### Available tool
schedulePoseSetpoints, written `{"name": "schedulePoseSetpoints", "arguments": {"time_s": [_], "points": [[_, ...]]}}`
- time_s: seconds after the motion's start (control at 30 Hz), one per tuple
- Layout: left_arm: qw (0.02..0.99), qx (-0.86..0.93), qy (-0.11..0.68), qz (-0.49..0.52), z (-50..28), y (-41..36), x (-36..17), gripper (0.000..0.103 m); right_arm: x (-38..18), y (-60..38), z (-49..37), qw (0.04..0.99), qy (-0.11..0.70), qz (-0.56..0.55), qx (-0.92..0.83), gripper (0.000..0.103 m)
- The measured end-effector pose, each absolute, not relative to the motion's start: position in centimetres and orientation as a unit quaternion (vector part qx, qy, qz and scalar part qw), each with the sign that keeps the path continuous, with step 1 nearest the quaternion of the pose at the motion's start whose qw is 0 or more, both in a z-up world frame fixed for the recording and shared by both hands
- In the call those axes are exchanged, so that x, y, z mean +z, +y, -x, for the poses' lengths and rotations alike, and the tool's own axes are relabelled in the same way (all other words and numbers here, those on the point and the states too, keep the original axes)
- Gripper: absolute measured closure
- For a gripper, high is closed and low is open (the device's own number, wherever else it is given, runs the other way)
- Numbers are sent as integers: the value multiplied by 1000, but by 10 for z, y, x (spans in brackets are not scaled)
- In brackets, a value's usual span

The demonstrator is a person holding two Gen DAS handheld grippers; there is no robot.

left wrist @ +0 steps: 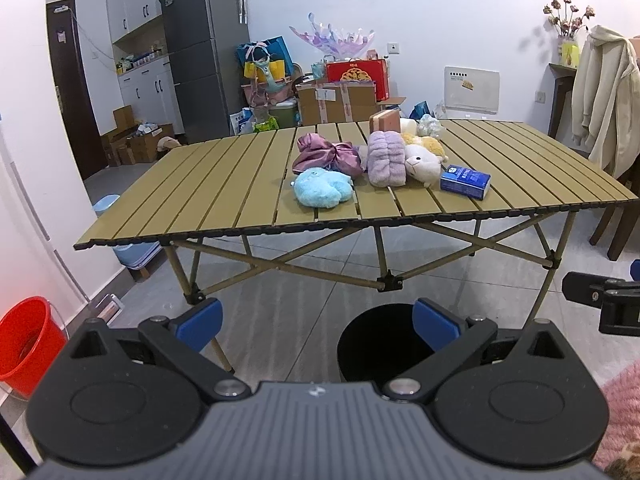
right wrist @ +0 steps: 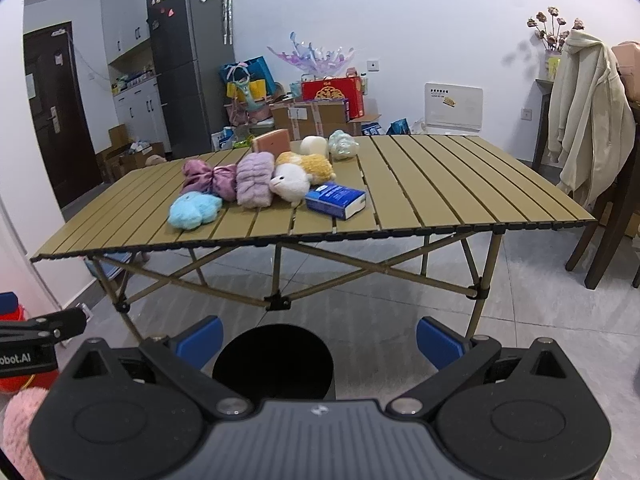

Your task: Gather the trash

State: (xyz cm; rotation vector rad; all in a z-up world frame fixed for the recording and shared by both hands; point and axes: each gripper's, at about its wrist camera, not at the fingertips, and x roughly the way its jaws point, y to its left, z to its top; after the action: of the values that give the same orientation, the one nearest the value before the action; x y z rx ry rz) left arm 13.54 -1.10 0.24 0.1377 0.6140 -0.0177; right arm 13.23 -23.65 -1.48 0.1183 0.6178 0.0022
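On the floor in front of the folding table (left wrist: 224, 184), at 6 o'clock in both wrist views, stands a black bin (left wrist: 380, 340). Both the left gripper (left wrist: 318, 326) and right gripper (right wrist: 319, 340) hang above it, jaws spread wide, holding nothing. Up at 12 o'clock, soft toys cluster beside a blue tissue pack (right wrist: 336, 200) on the table.

Left gripper (left wrist: 318, 322) and right gripper (right wrist: 319, 340) are held level side by side, jaws spread wide, holding nothing.
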Motion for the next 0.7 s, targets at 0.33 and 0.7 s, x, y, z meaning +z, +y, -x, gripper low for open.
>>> {"name": "schedulePoseSetpoints", "arguments": {"time_s": [0.33,0.7], "points": [[950,-15,306,-64,-188,-18,-9,0,-30,-242,-183,954,294,-60,-5,0],[951,7,305,-40,-260,-18,-24,0,-52,-244,-252,968,240,-64,-23,0]]}}
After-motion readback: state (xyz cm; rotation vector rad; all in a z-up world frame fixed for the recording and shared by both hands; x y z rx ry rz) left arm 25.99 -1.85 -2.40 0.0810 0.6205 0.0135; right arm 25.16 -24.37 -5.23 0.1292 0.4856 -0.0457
